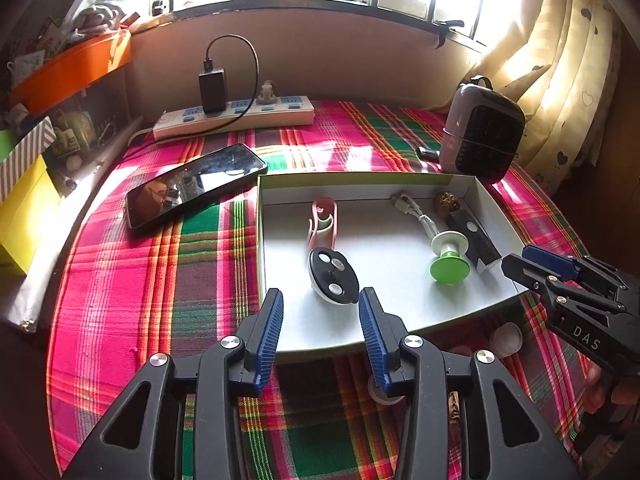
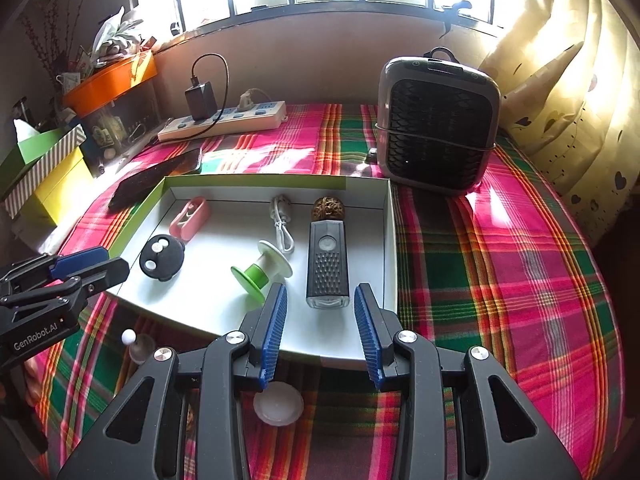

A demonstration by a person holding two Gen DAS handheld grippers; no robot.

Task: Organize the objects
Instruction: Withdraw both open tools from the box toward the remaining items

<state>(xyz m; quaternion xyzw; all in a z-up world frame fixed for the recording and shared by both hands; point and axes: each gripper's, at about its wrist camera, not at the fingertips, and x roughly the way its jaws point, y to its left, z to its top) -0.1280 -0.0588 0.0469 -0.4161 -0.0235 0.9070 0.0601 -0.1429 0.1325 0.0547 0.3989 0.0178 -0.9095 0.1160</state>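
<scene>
A shallow white tray with a green rim (image 1: 360, 178) (image 2: 256, 180) lies on the plaid cloth. In it are a pink clip (image 1: 322, 220) (image 2: 190, 216), a black round disc with white dots (image 1: 332, 276) (image 2: 162, 258), a green and white spool (image 1: 450, 256) (image 2: 262, 268), a white cable (image 1: 416, 212) (image 2: 282, 220), a walnut (image 1: 446, 200) (image 2: 328, 208) and a black oblong lamp (image 1: 474, 240) (image 2: 327, 264). My left gripper (image 1: 320, 296) (image 2: 112, 262) stands open just short of the disc, holding nothing. My right gripper (image 2: 320, 290) (image 1: 516, 260) is open behind the lamp, also holding nothing.
On the cloth in front of the tray lie a white round cap (image 2: 278, 402) (image 1: 384, 394) and a small white ball pin (image 2: 129, 336). A phone (image 1: 196, 184), a power strip (image 1: 236, 118) and a grey fan heater (image 2: 436, 120) stand beyond. Boxes crowd the left edge.
</scene>
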